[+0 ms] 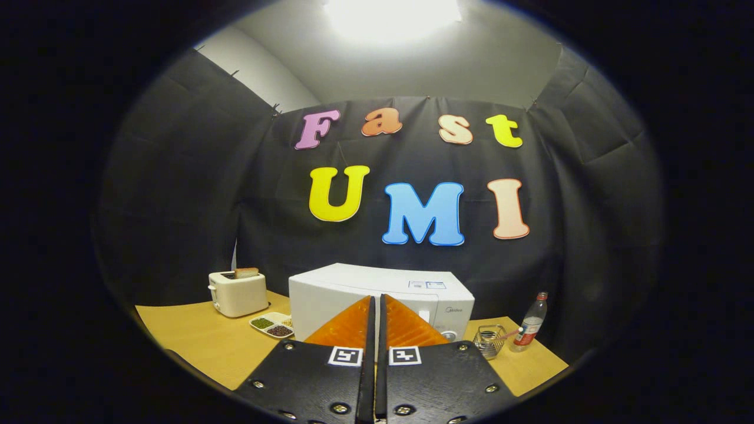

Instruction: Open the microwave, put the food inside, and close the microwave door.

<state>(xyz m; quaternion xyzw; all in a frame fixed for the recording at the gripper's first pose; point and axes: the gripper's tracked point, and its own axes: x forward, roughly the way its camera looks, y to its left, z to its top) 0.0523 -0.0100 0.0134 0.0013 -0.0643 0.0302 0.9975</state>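
A white microwave (pixel 353 288) stands on the wooden table (pixel 194 335) straight ahead, its door closed as far as I can tell. My gripper (pixel 377 303) is held in front of it, fingers pressed together with nothing between them, their tips overlapping the microwave's front. A small divided white dish (pixel 272 325) with green and dark food lies on the table left of the microwave, beyond and left of the fingers.
A white toaster (pixel 237 292) with a slice of bread in it stands at the back left. Right of the microwave are a small wire basket (pixel 490 340) and a clear bottle (pixel 531 323) with a red label.
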